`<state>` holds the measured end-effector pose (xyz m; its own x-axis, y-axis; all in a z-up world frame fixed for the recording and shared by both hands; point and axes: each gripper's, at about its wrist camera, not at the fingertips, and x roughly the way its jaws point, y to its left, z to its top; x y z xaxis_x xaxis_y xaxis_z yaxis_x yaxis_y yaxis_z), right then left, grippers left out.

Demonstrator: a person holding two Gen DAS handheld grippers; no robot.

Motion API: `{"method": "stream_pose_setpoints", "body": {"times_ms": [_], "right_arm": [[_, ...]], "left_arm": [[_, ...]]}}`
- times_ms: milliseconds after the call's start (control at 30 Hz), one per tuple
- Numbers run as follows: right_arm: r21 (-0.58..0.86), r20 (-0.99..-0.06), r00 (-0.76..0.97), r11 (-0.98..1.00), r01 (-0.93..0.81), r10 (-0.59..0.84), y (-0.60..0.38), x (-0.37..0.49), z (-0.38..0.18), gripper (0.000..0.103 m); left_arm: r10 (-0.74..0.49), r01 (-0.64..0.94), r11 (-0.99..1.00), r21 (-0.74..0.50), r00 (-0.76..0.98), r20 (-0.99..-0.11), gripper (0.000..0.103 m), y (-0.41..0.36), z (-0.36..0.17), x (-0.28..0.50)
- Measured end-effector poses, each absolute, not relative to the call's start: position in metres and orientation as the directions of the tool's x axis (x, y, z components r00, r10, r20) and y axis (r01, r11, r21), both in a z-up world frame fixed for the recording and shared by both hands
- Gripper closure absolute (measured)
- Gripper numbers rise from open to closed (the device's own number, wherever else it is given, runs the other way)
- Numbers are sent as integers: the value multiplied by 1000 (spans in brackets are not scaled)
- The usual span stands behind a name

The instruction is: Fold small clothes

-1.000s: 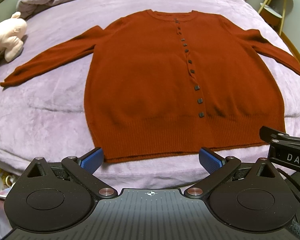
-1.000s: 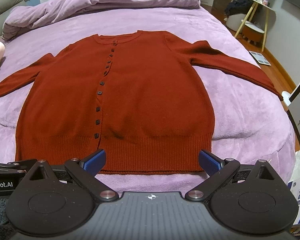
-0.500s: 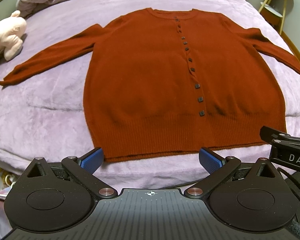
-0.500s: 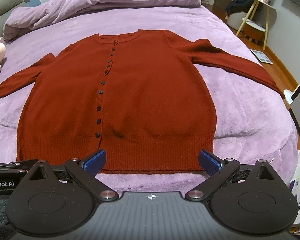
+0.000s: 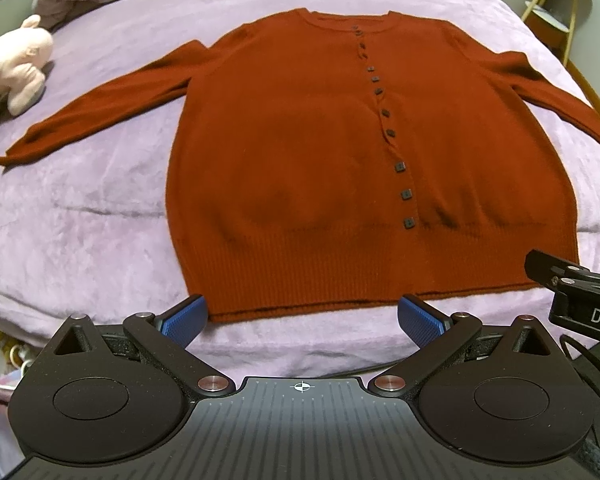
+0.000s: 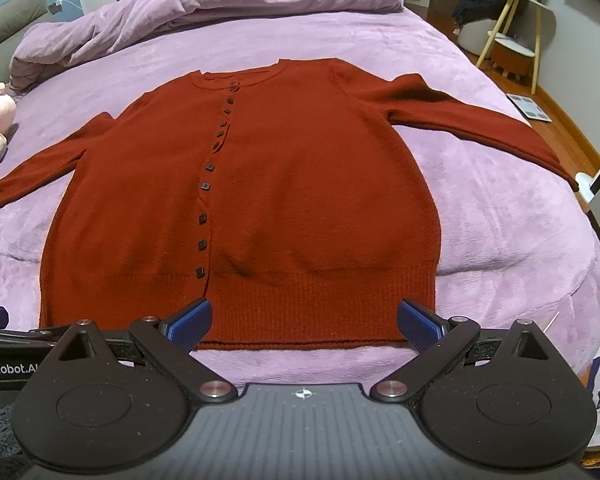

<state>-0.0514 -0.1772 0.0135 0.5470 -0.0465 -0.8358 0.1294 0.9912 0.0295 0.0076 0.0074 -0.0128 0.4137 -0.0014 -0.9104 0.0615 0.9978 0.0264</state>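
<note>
A rust-red cardigan (image 5: 300, 168) lies flat and buttoned on the bed (image 5: 80, 208), its long axis running from the ribbed hem nearest the cameras up to the neckline at the far end, with both sleeves spread out sideways and angled slightly toward the hem. The bed wears a lilac plush cover; beyond the cardigan's collar a rumpled duvet (image 6: 204, 12) is heaped, and off its left sleeve sits a pink plush toy (image 5: 16, 68). Past the right sleeve stands a yellow-legged side table (image 6: 516, 28) on wooden floor. The left gripper (image 5: 300, 316) and right gripper (image 6: 304, 320) both hang spread wide and empty just short of the hem.
</note>
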Motion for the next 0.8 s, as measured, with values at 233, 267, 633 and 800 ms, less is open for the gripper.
{"method": "stream_pose_setpoints", "body": {"times_ms": [233, 267, 633, 800], "right_arm": [[71, -827, 563, 992, 109, -2, -179, -51, 12, 4], [75, -825, 565, 992, 105, 3, -179, -51, 12, 4], [263, -740, 641, 965, -2, 203, -204, -52, 4, 4], [479, -556, 798, 874, 79, 232, -286, -34, 10, 4]], "left_arm": [[-9, 59, 998, 16, 404, -915, 0, 7, -16, 9], [-10, 60, 998, 15, 403, -915, 0, 7, -16, 9], [-59, 71, 997, -31, 426, -903, 0, 13, -20, 19], [-72, 65, 997, -42, 582, -810, 0, 26, 2, 35]]}}
